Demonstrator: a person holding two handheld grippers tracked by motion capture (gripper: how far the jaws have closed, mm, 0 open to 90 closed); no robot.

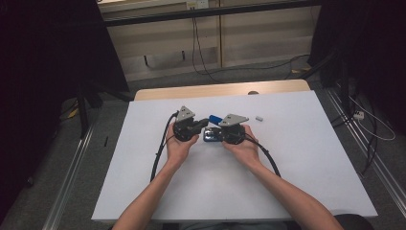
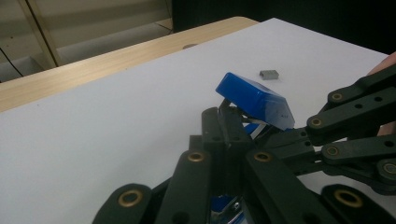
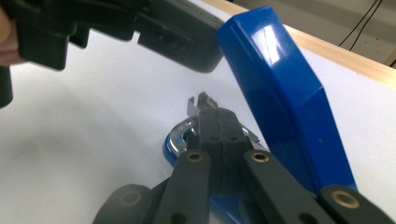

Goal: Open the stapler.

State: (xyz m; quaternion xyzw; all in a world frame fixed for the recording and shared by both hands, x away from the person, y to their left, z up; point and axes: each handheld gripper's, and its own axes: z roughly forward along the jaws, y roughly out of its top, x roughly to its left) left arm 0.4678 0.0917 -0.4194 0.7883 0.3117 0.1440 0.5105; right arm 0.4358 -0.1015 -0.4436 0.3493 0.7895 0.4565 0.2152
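At about nine o'clock of the white table sheet's (image 1: 143, 143) centre, the left gripper (image 1: 201, 123) has its jaws pressed together; in the left gripper view they close on the hinge end of the blue stapler (image 2: 254, 99), under its raised lid. The stapler (image 1: 213, 129) lies at the centre between both hands. At three o'clock, the right gripper (image 1: 225, 132) pinches the stapler's metal inner part (image 3: 201, 106). A small grey staple block (image 1: 259, 118) rests at two o'clock, well apart.
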